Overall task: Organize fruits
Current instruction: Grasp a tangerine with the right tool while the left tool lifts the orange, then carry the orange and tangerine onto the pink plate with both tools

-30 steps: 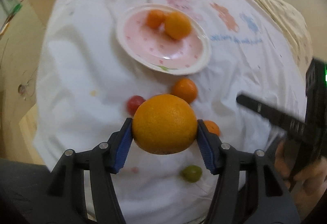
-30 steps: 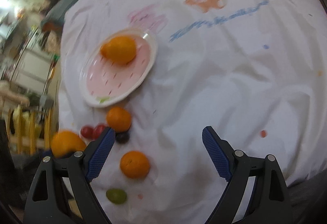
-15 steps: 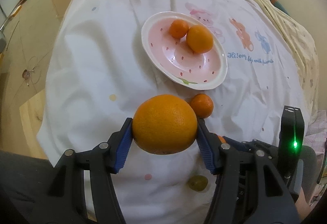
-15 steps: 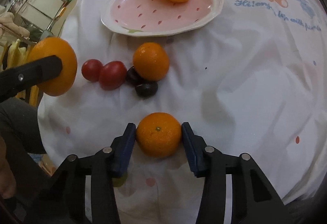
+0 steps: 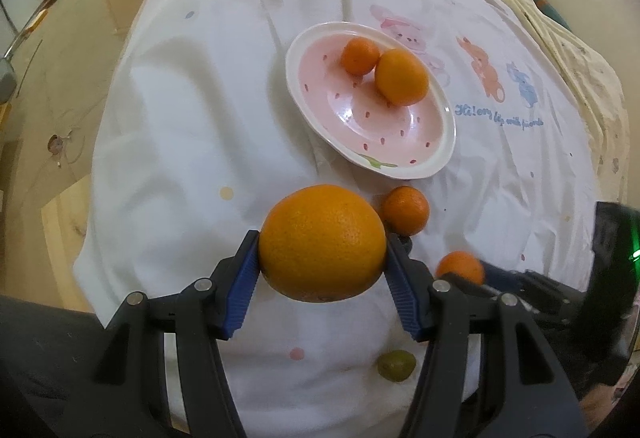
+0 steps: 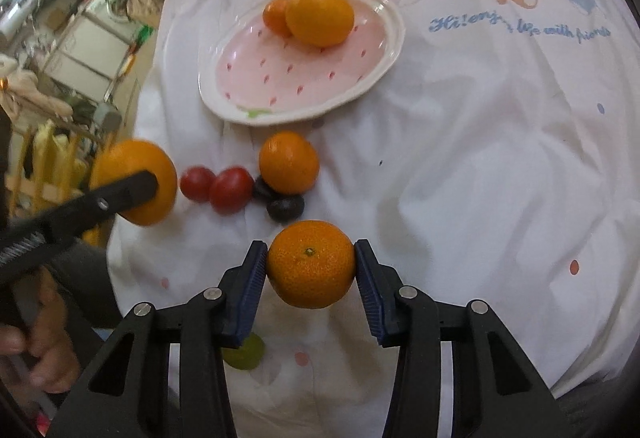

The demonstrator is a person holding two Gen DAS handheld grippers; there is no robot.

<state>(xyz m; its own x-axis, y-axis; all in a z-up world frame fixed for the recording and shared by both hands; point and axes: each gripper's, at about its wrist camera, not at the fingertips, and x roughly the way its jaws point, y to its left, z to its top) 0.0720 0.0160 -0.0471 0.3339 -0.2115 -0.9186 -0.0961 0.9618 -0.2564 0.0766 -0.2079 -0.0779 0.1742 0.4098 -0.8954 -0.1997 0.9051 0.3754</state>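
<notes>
L gripper (image 5: 322, 270): jaws set wide, blue pads clamped on both sides of a large orange (image 5: 322, 241), held clear above the cloth. Same orange seen at left edge of R wrist view, w/ a black finger across it.

R gripper (image 6: 311, 274): jaws narrower, pads pressed on both flanks of a mandarin (image 6: 311, 263), stem end facing the camera, lifted off the cloth.

Near edge of cloth: one green grape (image 6: 244, 353), partly hidden behind the R gripper's left finger; lies just below the held fruit in both views.

Mid: two red tomatoes (image 6: 218, 188) touching each other; beside them two dark grapes (image 6: 280, 203); a loose mandarin (image 6: 289, 162) touching the dark grapes, just short of the plate.

Far: pink plate (image 6: 372, 78) w/ white rim, red flecks. On it, far side, a mid-size orange (image 6: 320, 15) and a small mandarin (image 6: 275, 14), the two touching.

All rests on a white tablecloth (image 6: 480, 166) w/ cartoon animal print and blue lettering beyond the plate.
</notes>
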